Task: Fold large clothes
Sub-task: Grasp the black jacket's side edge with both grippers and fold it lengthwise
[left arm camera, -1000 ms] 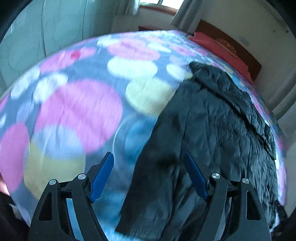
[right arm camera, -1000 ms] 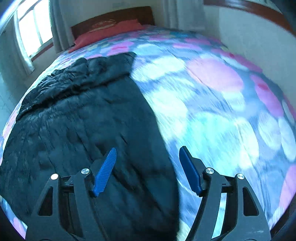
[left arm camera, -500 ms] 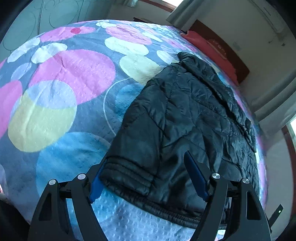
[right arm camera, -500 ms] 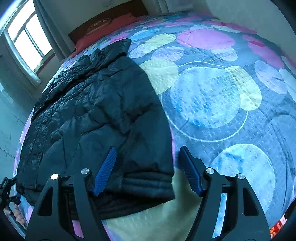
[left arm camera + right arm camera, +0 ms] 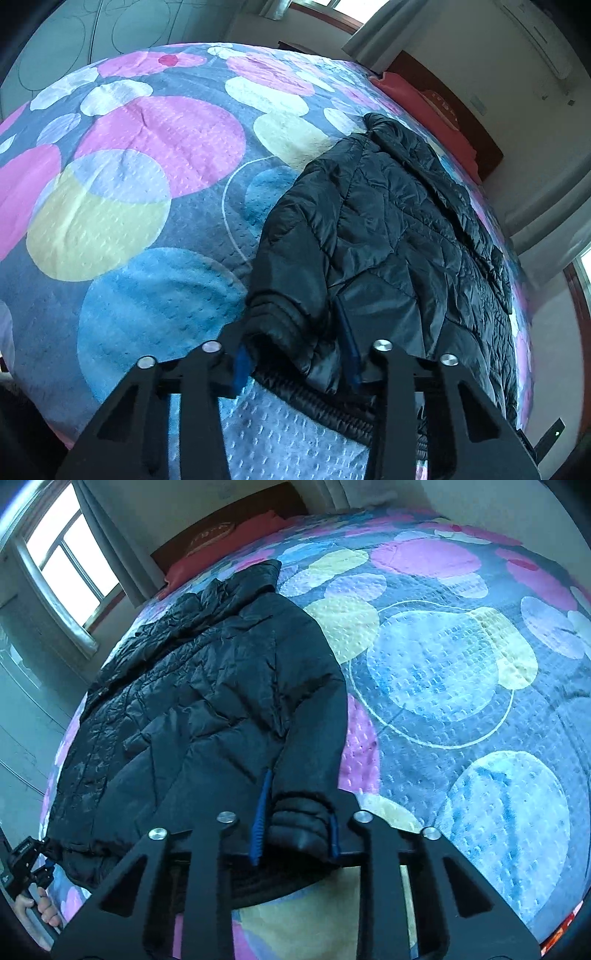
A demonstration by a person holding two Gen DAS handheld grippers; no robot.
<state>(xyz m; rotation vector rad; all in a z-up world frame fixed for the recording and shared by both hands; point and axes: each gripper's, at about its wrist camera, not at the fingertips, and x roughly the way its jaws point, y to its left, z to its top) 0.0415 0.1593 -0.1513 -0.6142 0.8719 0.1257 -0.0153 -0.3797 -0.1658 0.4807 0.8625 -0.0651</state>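
Note:
A black quilted puffer jacket (image 5: pixel 399 236) lies spread on the bed; it also shows in the right wrist view (image 5: pixel 192 701). My left gripper (image 5: pixel 297 363) is shut on a bunched cuff at the jacket's near edge. My right gripper (image 5: pixel 295 834) is shut on a ribbed sleeve cuff (image 5: pixel 301 825) at the jacket's near edge. The blue pads press into the fabric on both sides in each view.
The bedspread (image 5: pixel 147 192) has large pink, yellow and blue circles and fills most of both views (image 5: pixel 461 686). A red pillow (image 5: pixel 221 535) and a dark headboard stand at the far end. A window (image 5: pixel 66 565) is at the left; a hand with the other gripper (image 5: pixel 29 871) shows lower left.
Both grippers have moved down to the jacket's near edge and closed from wide open onto its cuffs. The fabric bunches between the pads.

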